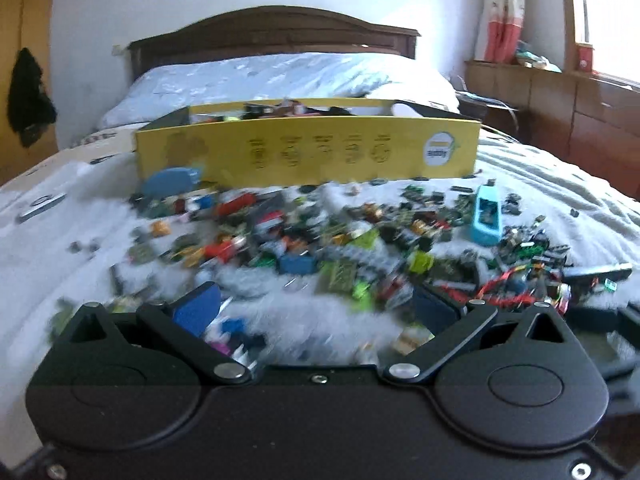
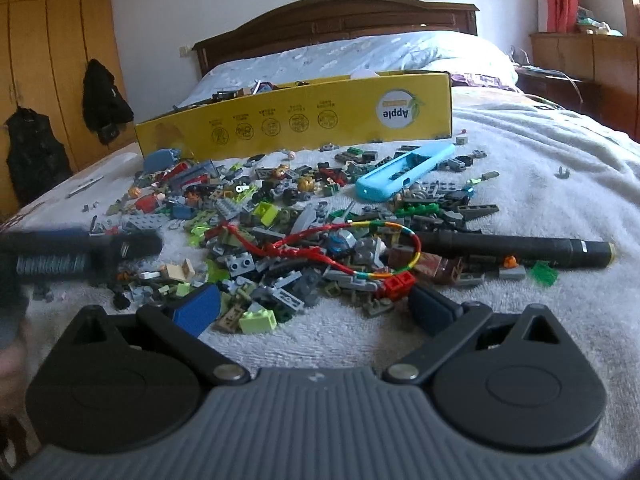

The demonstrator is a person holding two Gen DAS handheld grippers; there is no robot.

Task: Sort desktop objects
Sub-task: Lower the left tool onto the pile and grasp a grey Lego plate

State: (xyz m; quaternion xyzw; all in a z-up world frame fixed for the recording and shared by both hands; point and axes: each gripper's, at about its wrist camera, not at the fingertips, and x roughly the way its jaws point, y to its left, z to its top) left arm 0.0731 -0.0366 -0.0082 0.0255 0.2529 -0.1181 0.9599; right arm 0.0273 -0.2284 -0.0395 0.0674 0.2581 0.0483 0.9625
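A heap of small toy bricks and parts (image 2: 280,232) covers the white blanket; it also shows, blurred, in the left wrist view (image 1: 320,240). Behind it stands a yellow cardboard box (image 2: 304,120), seen too in the left wrist view (image 1: 308,148), with bits inside. A light blue remote case (image 2: 404,172) lies at the pile's right, also in the left wrist view (image 1: 486,216). A black flashlight (image 2: 516,248) and a red braided cord (image 2: 320,248) lie in front. My left gripper (image 1: 316,308) is open above the pile. My right gripper (image 2: 316,306) is open over the near edge of the pile.
The other gripper (image 2: 60,256) shows blurred at the left of the right wrist view. A pillow (image 2: 360,56) and a dark wooden headboard (image 2: 340,16) lie behind the box. A wardrobe (image 2: 52,40) stands at the left, a wooden cabinet (image 1: 580,112) at the right.
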